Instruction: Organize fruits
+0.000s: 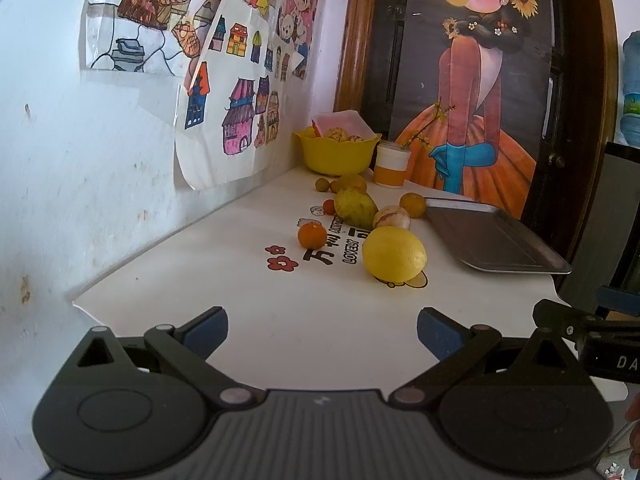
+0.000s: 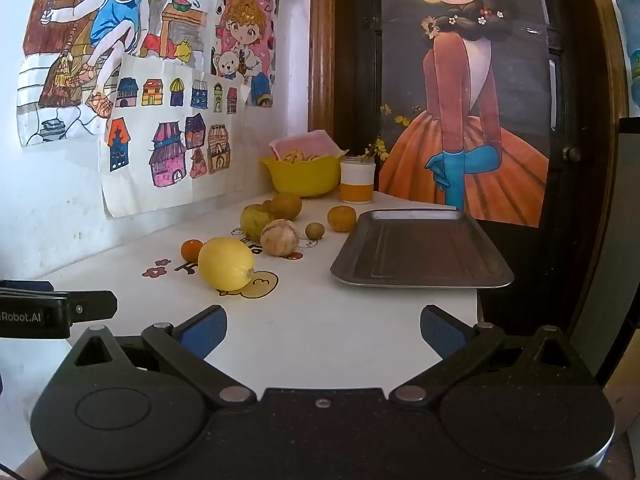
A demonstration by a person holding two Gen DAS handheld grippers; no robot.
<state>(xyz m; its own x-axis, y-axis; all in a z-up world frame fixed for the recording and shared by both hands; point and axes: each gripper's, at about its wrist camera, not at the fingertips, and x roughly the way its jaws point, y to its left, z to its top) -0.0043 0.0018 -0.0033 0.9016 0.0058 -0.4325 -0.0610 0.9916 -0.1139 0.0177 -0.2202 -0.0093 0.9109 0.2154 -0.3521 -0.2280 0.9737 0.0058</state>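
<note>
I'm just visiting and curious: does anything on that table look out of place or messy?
Yes. The fruit, such as the big lemon and the small orange, lies loose on the white table, while the metal tray beside it holds nothing. Nothing looks spilled or broken.

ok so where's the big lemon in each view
Left wrist: the lemon sits right of centre, nearest of the loose fruit, left of the tray.
Right wrist: the lemon sits left of centre, again nearest, well left of the tray.
Shared landmark: the yellow bowl at the back by the wall.
</note>
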